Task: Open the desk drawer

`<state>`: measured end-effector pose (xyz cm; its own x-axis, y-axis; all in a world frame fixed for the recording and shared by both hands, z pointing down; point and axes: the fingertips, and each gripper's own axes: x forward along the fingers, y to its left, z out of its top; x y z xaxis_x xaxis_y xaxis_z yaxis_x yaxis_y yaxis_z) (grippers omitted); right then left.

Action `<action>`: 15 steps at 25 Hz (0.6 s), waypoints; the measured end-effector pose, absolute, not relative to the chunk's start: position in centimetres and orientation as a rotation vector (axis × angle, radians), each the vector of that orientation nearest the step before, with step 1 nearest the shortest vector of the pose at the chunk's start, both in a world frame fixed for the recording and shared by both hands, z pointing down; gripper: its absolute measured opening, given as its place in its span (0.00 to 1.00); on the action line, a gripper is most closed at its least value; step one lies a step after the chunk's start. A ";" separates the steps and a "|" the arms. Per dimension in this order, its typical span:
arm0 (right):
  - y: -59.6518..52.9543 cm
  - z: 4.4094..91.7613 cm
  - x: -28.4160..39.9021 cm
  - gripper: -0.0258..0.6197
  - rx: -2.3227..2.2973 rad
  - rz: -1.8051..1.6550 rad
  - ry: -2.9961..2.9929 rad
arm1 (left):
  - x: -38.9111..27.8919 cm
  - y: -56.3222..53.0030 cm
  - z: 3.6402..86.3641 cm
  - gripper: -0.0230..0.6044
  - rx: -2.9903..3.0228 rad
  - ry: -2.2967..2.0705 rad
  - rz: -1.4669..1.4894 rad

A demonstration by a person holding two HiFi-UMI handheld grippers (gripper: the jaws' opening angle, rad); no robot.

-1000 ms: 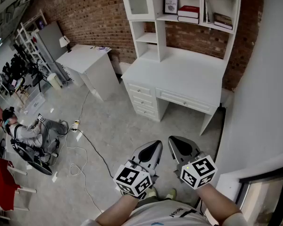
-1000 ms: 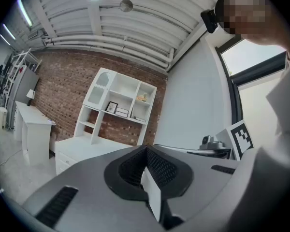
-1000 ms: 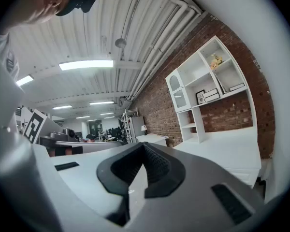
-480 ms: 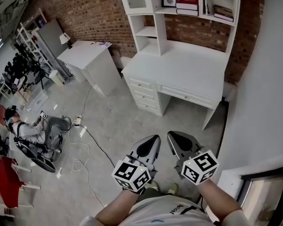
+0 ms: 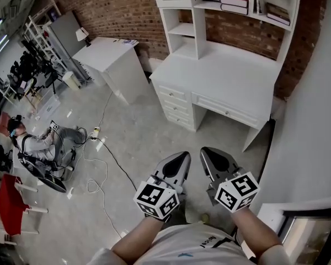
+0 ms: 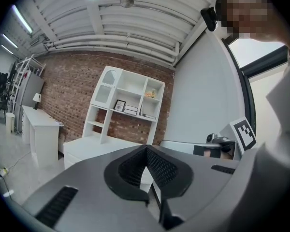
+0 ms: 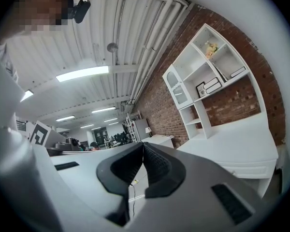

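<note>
The white desk point(image 5: 226, 73) with a shelf unit point(image 5: 226, 4) stands against the brick wall, across open floor from me. Its wide centre drawer point(image 5: 225, 112) is closed, and so is the stack of small drawers point(image 5: 176, 105) on its left. In the head view my left gripper point(image 5: 181, 155) and right gripper point(image 5: 206, 150) are held side by side low in the picture, well short of the desk. Both point level toward it. Each has its jaws shut on nothing, as the left gripper point(image 6: 146, 147) and right gripper point(image 7: 143, 143) show in their own views.
A second white table point(image 5: 107, 57) stands left of the desk. Cables point(image 5: 99, 167) trail over the concrete floor. A person point(image 5: 38, 148) sits at far left by a red chair point(image 5: 11, 208). A white wall point(image 5: 314, 120) closes the right side.
Both grippers have moved together toward the desk. In the head view the desk has shifted right and now looks slightly nearer. The jaws have stayed shut.
</note>
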<state>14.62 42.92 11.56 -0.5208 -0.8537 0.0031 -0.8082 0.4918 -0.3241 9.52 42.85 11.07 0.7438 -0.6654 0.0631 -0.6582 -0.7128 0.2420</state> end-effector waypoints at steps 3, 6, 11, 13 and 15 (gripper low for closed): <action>39.6 12.6 13.8 0.07 -1.447 -0.453 2.576 | 8.5 39.5 12.4 0.06 2.678 -1.051 -0.041; 35.5 13.7 12.6 0.07 -1.455 -0.453 2.585 | 7.3 35.3 13.8 0.06 2.665 -1.048 -0.035; 26.6 15.5 10.5 0.07 -1.486 -0.481 2.565 | 5.2 26.3 16.2 0.06 2.655 -1.031 -0.001; 22.9 16.1 9.7 0.07 -1.507 -0.502 2.552 | 4.2 22.5 17.1 0.06 2.643 -1.018 0.019; 19.3 16.7 8.9 0.07 -1.534 -0.520 2.540 | 3.2 18.8 17.9 0.06 2.638 -1.005 0.036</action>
<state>8.93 19.30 16.73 -0.4753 -0.8773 0.0667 -0.8329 0.4243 -0.3553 3.23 18.81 17.85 0.7528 -0.6443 0.1349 -0.6524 -0.7028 0.2837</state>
